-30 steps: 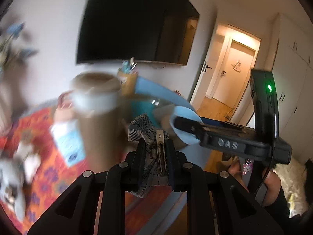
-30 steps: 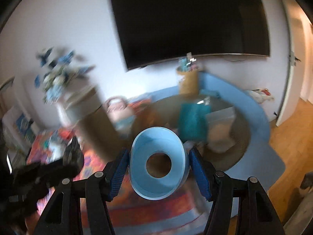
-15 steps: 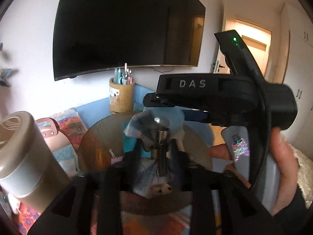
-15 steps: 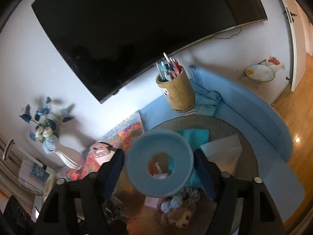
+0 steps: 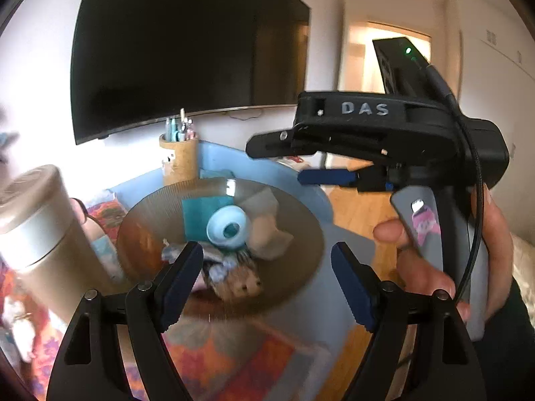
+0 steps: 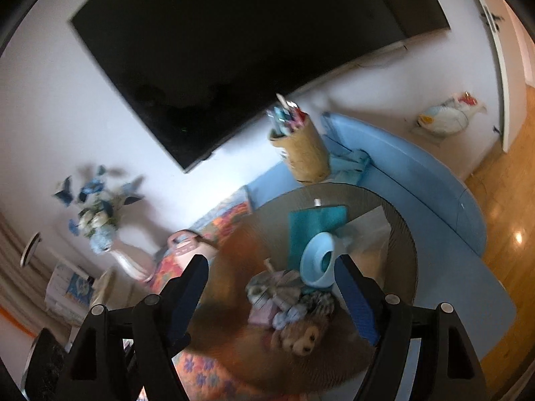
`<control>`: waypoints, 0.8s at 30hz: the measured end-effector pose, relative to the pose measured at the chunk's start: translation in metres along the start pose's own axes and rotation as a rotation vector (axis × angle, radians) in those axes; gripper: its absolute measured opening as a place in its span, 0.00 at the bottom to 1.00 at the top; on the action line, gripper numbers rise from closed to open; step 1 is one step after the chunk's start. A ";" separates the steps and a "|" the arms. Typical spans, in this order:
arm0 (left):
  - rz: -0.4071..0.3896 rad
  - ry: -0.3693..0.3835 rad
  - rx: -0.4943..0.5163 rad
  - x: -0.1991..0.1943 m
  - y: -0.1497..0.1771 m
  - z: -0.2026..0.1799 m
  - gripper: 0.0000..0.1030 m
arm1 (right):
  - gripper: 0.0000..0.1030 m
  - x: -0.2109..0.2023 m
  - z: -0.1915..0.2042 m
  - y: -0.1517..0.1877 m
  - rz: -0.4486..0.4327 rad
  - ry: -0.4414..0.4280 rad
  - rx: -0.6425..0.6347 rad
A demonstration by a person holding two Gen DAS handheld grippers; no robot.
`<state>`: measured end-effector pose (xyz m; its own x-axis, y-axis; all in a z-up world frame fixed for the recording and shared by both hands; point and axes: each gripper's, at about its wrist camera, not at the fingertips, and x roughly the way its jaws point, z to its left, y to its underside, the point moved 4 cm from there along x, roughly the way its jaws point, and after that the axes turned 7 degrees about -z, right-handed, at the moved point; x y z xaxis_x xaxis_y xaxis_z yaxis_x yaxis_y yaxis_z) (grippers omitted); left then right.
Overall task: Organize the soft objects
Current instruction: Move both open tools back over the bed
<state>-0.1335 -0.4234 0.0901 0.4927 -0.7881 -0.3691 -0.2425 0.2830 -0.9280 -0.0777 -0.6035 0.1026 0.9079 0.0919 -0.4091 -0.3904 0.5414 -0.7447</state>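
Since a second ago both loads have left the tongs: the checked cloth that the left tongs (image 5: 267, 267) pinched and the blue ring (image 6: 317, 262) that stood between the right tongs (image 6: 271, 284) now lie in the round tray (image 6: 398, 234). The left jaws are opening with nothing between them; the right jaws stand wide and empty too.

This looks like the end of a drop-off, with both hands free for the next soft thing. The next move probably calls for pulling back from the tray and finding what remains loose.

Nearest, at lower centre of the right view, a plush dog (image 6: 301, 337) lies in the tray beside the cloth (image 6: 277, 287); behind them the ring leans on a teal towel (image 6: 314, 224). The tray rests on a blue bench (image 6: 434, 193). Farther up stand a pen cup (image 6: 304, 153) and, at left, a flower vase (image 6: 123, 260). A dark TV (image 6: 250, 50) fills the wall.
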 end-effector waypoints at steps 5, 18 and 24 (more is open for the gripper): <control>-0.013 0.002 -0.014 -0.067 0.005 0.022 0.76 | 0.88 -0.054 0.050 0.025 -0.115 -0.131 -0.159; -0.013 -0.605 -0.159 -0.209 0.049 0.209 0.83 | 0.94 -0.030 0.266 0.154 0.001 -0.419 -0.581; 0.081 -0.715 -0.268 -0.216 0.109 0.292 0.84 | 0.94 0.055 0.307 0.202 0.152 -0.344 -0.571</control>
<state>-0.0222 -0.0630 0.0537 0.8632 -0.1995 -0.4638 -0.4503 0.1113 -0.8859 -0.0599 -0.2330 0.0918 0.7966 0.4433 -0.4111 -0.4516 -0.0158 -0.8921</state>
